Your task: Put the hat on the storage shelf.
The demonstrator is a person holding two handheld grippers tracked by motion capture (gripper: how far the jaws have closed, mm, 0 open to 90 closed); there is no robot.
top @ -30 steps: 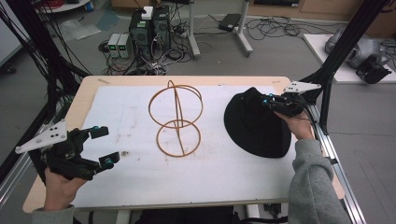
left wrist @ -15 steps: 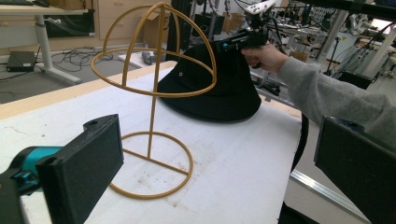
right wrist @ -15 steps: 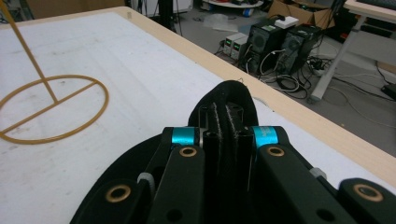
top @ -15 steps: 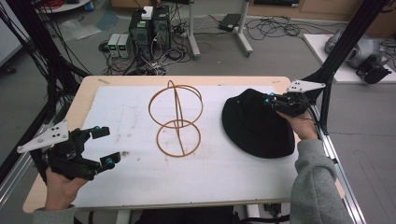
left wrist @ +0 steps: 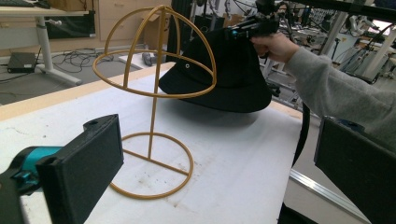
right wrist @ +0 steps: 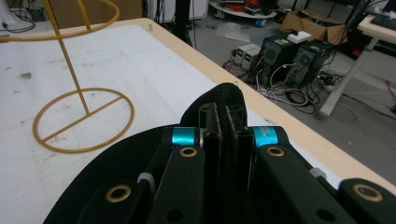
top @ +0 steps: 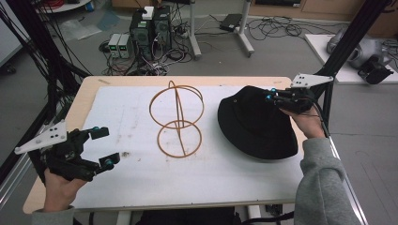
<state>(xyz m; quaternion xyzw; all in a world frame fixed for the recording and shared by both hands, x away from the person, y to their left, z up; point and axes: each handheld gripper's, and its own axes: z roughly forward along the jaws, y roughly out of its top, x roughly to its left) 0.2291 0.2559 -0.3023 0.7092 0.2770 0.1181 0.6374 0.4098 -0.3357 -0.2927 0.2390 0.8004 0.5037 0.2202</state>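
Right claw (top: 271, 97) pinches the black hat's (top: 256, 124) rim, seemingly lifting it.

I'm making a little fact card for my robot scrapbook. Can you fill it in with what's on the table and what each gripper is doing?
Table: white mat on a wooden top
Hat: black bucket hat, far edge lifted, near edge apparently resting on the mat
Stand: gold wire hat stand, upright, bare, left of the hat
Right gripper: shut on the hat's brim
Left gripper: open, holding nothing, near the left front corner
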